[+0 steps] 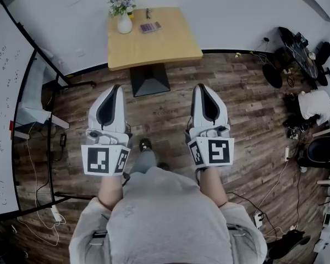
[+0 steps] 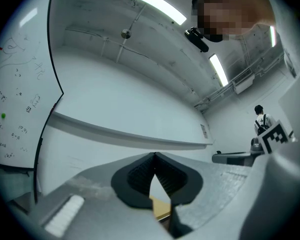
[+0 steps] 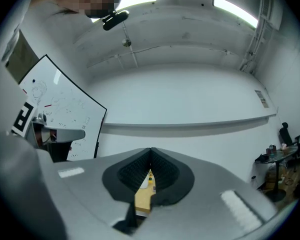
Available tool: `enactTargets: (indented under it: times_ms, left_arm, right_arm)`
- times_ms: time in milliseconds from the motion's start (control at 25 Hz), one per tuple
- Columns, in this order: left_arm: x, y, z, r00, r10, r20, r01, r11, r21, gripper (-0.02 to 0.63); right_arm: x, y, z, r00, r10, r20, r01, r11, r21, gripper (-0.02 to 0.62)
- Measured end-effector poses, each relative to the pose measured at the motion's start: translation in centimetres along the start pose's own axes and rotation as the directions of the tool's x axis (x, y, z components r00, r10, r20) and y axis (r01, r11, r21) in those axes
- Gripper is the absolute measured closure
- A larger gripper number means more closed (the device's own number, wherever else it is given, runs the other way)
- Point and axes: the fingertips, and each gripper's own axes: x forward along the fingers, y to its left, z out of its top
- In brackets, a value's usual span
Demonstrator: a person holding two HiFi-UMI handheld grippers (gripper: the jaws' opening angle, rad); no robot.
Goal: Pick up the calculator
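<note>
Head view: your left gripper (image 1: 115, 88) and right gripper (image 1: 201, 87) are both clenched on nothing, the jaws of each meeting tip to tip. They hover side by side above the wooden floor (image 1: 170, 114). The calculator (image 1: 150, 27) lies on the worktop (image 1: 154, 48) near its far edge. It is at 1 o'clock from your left gripper, at 11 o'clock from your right, and well apart from both. A vase of flowers (image 1: 124, 16) stands just beside it, at its 9 o'clock.
</note>
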Motion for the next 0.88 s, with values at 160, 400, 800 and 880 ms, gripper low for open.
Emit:
enactTargets:
  times_ms: [160, 400, 800, 880]
  left_arm:
    - [1.3, 0.9, -0.8, 1.000, 0.008, 0.002, -0.008, 1.000, -0.019, 0.601]
    - [4.6, 1.8, -1.9, 1.000, 0.007, 0.011, -0.007, 1.000, 0.018, 0.601]
    - [11.6, 6.1, -3.8, 1.000, 0.016, 0.000, -0.016, 1.000, 0.018, 0.600]
    - [12.9, 7.0, -4.1, 1.000, 0.020, 0.002, -0.020, 1.000, 0.018, 0.600]
  right_arm:
    - [1.2, -0.3, -0.6, 1.000, 0.002, -0.007, -0.001, 1.000, 0.019, 0.595]
    - [4.1, -1.3, -1.9, 0.999, -0.004, -0.034, 0.004, 1.000, -0.002, 0.595]
    - [12.4, -3.3, -3.3, 0.999, -0.017, -0.037, 0.016, 1.000, -0.017, 0.594]
    - [14.0, -3.6, -3.6, 0.999, -0.014, -0.034, 0.014, 1.000, -0.016, 0.594]
